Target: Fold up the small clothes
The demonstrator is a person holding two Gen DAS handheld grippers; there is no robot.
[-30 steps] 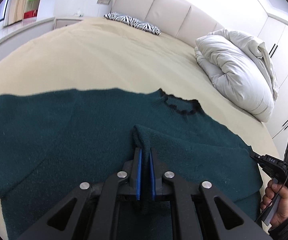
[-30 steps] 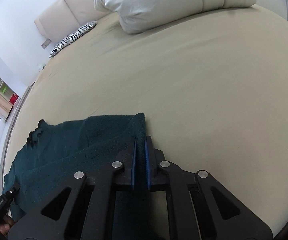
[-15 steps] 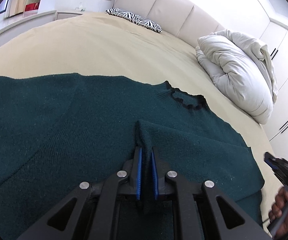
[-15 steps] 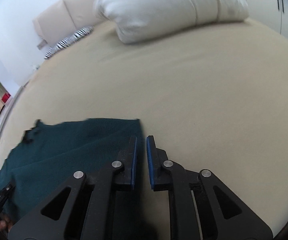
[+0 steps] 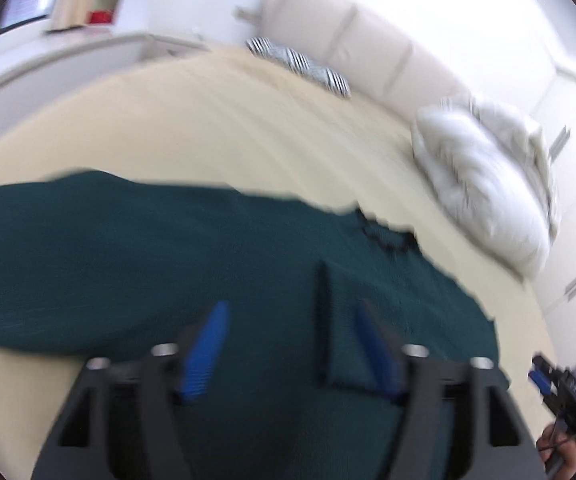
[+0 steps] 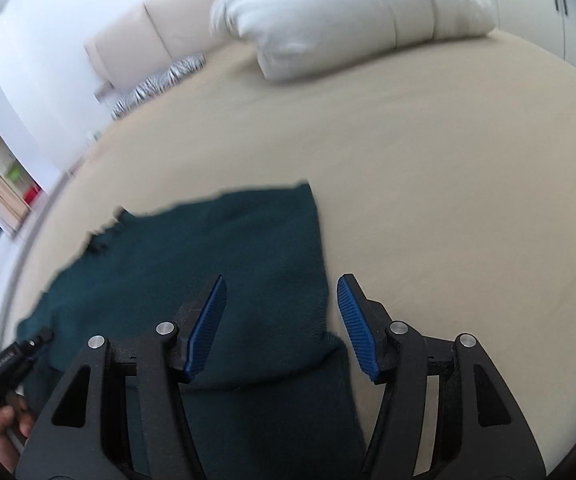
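Left wrist view
Left tongs (image 5: pixel 292 344): spread wide, nothing gripped; blue pads are held above the sweater, a folded flap lying between them.
Sweater (image 5: pixel 128 256): dark green knit, laid flat on the bed (image 5: pixel 216 120); collar (image 5: pixel 386 236) toward the headboard side. The flap's straight edge is judged to be a sleeve or side folded inward, so it seems laid down for the fold to rest.
Blur: strong, so fine contact cannot be told.
Room: bare sheet beyond the far hem; duvet (image 5: pixel 488 176) well apart at the right; striped pillow (image 5: pixel 300 66) far off.

Right wrist view
Right tongs (image 6: pixel 282 320): wide open, empty, poised over the sweater's right edge (image 6: pixel 316 256).
Sweater edge: straight, lying near the right pad; open sheet to the right leaves room for smoothing or a next fold.
Left tongs: seen low at left, held in a hand (image 6: pixel 2 426).
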